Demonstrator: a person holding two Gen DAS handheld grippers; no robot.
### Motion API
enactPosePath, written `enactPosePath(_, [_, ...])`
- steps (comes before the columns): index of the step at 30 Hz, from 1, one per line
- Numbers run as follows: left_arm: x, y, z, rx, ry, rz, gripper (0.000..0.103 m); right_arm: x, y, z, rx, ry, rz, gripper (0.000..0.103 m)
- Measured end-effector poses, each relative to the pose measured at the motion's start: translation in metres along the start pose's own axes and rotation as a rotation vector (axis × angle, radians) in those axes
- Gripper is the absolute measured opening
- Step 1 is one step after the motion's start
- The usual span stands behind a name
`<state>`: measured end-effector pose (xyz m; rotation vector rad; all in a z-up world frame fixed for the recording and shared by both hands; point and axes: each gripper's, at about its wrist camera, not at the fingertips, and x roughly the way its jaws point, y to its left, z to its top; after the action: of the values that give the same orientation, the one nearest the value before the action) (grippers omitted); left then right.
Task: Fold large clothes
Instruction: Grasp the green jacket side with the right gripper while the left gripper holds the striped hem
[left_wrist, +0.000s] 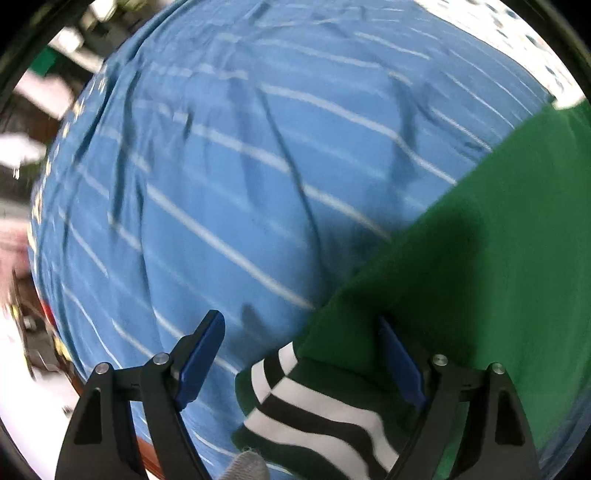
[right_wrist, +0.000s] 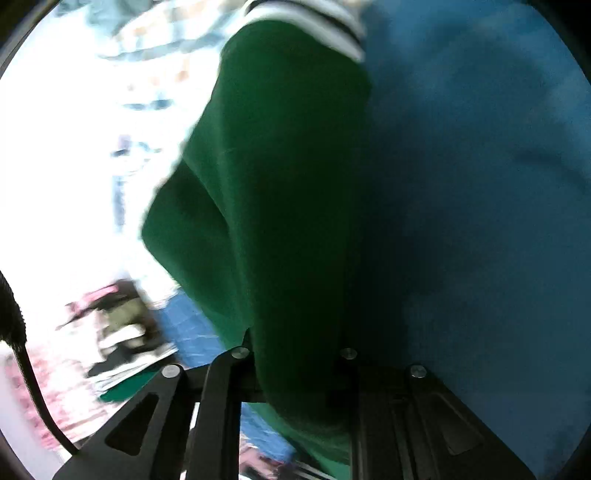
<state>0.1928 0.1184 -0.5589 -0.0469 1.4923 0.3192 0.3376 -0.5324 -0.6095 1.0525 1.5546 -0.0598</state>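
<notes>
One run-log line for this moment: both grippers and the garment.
left gripper: open over striped black-and-white cuff | right gripper: shut on green knit garment | surface: blue white-striped sheet

A blue white-striped bedsheet (left_wrist: 229, 192) covers what seems a bed; the green garment (left_wrist: 480, 258) lies on its right part.

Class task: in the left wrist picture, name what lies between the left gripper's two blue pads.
In the left wrist view, the green garment's black-and-white striped cuff lies between the wide-apart pads of the left gripper, over the blue striped sheet; neither pad presses it.
</notes>
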Motion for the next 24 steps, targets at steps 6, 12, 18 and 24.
enactPosePath(6, [-0.029, 0.012, 0.011, -0.07, -0.015, -0.023, 0.084, -0.03, 0.024, -0.009, -0.444, -0.049, -0.49, 0.049])
enactPosePath(12, [-0.057, 0.029, -0.042, -0.292, -0.025, -0.053, 0.084, -0.004, 0.111, -0.015, -0.665, 0.037, -0.245, 0.049])
enactPosePath(18, [-0.058, 0.018, -0.093, -0.426, 0.012, -0.06, 0.084, 0.124, 0.168, 0.049, -0.618, 0.085, -0.195, 0.048])
enactPosePath(24, [-0.056, 0.022, -0.105, -0.484, 0.021, -0.089, 0.084, 0.082, 0.192, 0.049, -0.683, 0.056, -0.155, 0.049])
